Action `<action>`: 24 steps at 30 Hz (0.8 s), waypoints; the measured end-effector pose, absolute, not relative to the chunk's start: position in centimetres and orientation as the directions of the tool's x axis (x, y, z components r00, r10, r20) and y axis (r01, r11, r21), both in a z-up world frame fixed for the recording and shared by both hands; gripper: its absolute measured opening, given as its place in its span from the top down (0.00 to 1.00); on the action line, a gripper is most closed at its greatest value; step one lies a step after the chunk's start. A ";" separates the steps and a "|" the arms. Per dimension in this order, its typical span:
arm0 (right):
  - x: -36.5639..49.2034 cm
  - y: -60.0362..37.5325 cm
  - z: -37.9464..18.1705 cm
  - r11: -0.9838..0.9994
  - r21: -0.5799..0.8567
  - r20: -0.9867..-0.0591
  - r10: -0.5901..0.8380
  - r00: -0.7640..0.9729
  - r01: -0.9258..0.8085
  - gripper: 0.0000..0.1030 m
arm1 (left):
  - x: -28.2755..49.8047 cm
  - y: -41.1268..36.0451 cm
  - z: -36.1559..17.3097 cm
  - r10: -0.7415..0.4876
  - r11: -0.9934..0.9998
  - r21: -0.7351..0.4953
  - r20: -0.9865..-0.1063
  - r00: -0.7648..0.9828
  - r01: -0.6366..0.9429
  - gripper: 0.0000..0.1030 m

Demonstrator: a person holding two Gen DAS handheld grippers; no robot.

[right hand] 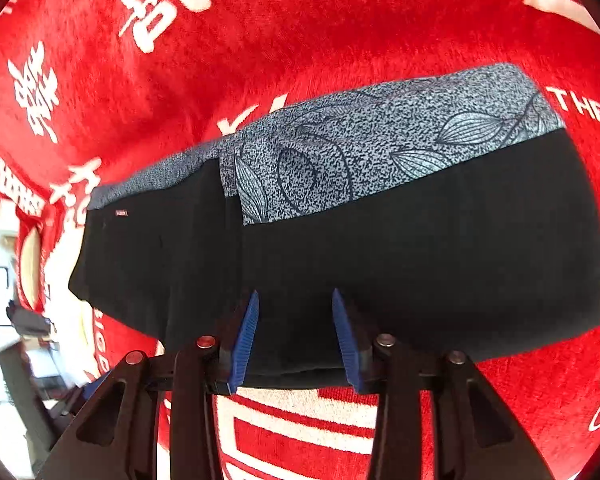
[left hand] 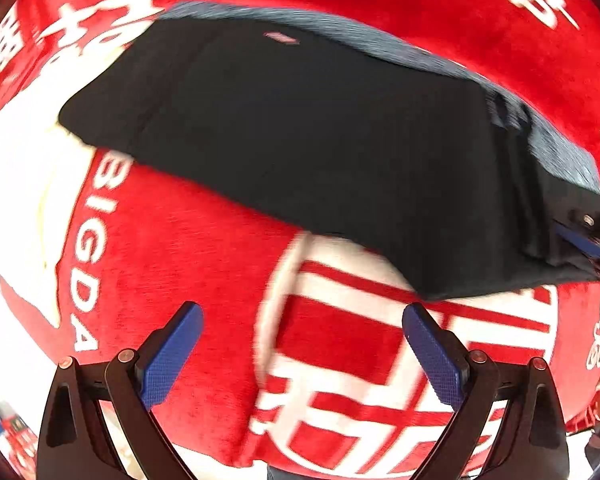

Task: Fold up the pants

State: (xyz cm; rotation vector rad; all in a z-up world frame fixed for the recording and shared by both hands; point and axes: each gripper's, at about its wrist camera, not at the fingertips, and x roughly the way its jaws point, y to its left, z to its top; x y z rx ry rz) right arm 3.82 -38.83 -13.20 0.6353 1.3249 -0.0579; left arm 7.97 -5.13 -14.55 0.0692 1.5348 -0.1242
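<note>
Pants (right hand: 380,264) lie folded into a compact black bundle on the red printed cloth (right hand: 300,40), with the grey patterned waistband (right hand: 380,140) showing along the far edge of the bundle. Judging by the stacked layers and the tidy oblong shape, most of the folding looks done; what may remain is one last fold or simply squaring and letting go, though the pictures do not settle which.

The left gripper (left hand: 302,344) hangs over the bare cloth just beside the bundle's near edge, its blue pads (left hand: 168,360) spread wide with nothing between them and touching nothing.

The right gripper (right hand: 296,340) sits at the near edge of the bundle, jaws partly apart. Black fabric lies between its pads (right hand: 244,344), and the folded edge runs across the gap. Whether the pads actually press on the cloth cannot be told from this view; they seem to stand clear of it at either side.
</note>
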 end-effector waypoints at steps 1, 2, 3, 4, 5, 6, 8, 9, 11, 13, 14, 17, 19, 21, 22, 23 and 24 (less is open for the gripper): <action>3.8 -39.0 -13.2 0.827 0.407 -0.908 0.320 0.270 0.389 0.59 | 8.1 -4.4 -14.7 -0.037 0.994 -0.033 -0.999 0.035 0.103 0.03; 3.7 -39.1 -13.3 0.825 0.412 -0.906 0.328 0.268 0.386 0.59 | 8.2 -3.6 -15.1 -0.035 0.996 -0.033 -0.999 0.034 0.080 0.03; 3.6 -39.2 -13.3 0.829 0.415 -0.905 0.333 0.264 0.376 0.59 | 8.3 -3.1 -15.5 -0.038 0.997 -0.036 -0.999 0.030 0.065 0.03; 3.7 -39.2 -13.3 0.837 0.409 -0.908 0.332 0.257 0.363 0.59 | 8.4 -2.5 -16.1 -0.035 0.998 -0.034 -0.999 0.019 0.049 0.03; 3.7 -39.2 -13.2 0.845 0.402 -0.911 0.328 0.251 0.353 0.56 | 8.5 -2.3 -16.5 -0.029 0.999 -0.028 -1.000 0.011 0.040 0.03; 3.8 -39.0 -13.1 0.854 0.395 -0.913 0.324 0.247 0.338 0.54 | 8.5 -1.9 -17.0 -0.030 0.999 -0.030 -1.000 0.002 0.030 0.03; 4.1 -38.4 -13.1 0.860 0.392 -0.914 0.323 0.247 0.327 0.43 | 8.4 -1.6 -17.7 -0.030 0.999 -0.030 -1.000 0.006 0.022 0.03; 4.3 -38.1 -13.1 0.862 0.389 -0.915 0.320 0.246 0.324 0.41 | 8.3 -1.7 -17.6 -0.030 0.999 -0.029 -0.999 0.018 0.029 0.02; 5.0 -37.2 -13.3 0.869 0.378 -0.919 0.312 0.240 0.320 0.32 | 8.0 -2.0 -17.8 -0.006 0.998 -0.004 -1.000 0.026 0.057 0.02; 5.2 -36.6 -13.2 0.883 0.357 -0.927 0.295 0.231 0.306 0.29 | 7.7 -2.4 -18.0 0.011 0.997 0.014 -0.999 0.033 0.080 0.01; 5.3 -36.4 -13.2 0.889 0.347 -0.931 0.287 0.225 0.300 0.29 | 7.5 -2.5 -18.1 0.018 0.996 0.021 -0.999 0.036 0.089 0.01; 5.5 -35.4 -12.9 0.918 0.291 -0.949 0.243 0.199 0.268 0.29 | 7.2 -2.7 -18.3 0.027 0.994 0.031 -0.999 0.040 0.103 0.01; 5.5 -34.3 -12.8 0.940 0.256 -0.960 0.221 0.172 0.226 0.27 | 7.1 -2.6 -18.3 0.023 0.995 0.027 -0.999 0.040 0.097 0.01; 5.4 -33.1 -12.6 0.947 0.263 -0.959 0.235 0.160 0.185 0.27 | 7.2 -2.4 -18.3 0.015 0.996 0.018 -0.999 0.036 0.088 0.01; 5.3 -32.4 -12.4 0.947 0.273 -0.956 0.248 0.155 0.169 0.27 | 7.5 -2.1 -18.3 0.007 0.997 0.010 -0.999 0.034 0.081 0.02; 5.3 -32.1 -12.3 0.949 0.271 -0.957 0.247 0.153 0.161 0.27 | 7.9 -1.6 -18.0 -0.011 0.998 -0.009 -0.999 0.030 0.065 0.02; 5.4 -31.6 -12.0 0.954 0.258 -0.960 0.236 0.149 0.154 0.27 | 8.0 -1.3 -17.7 -0.033 0.998 -0.031 -0.999 0.026 0.047 0.02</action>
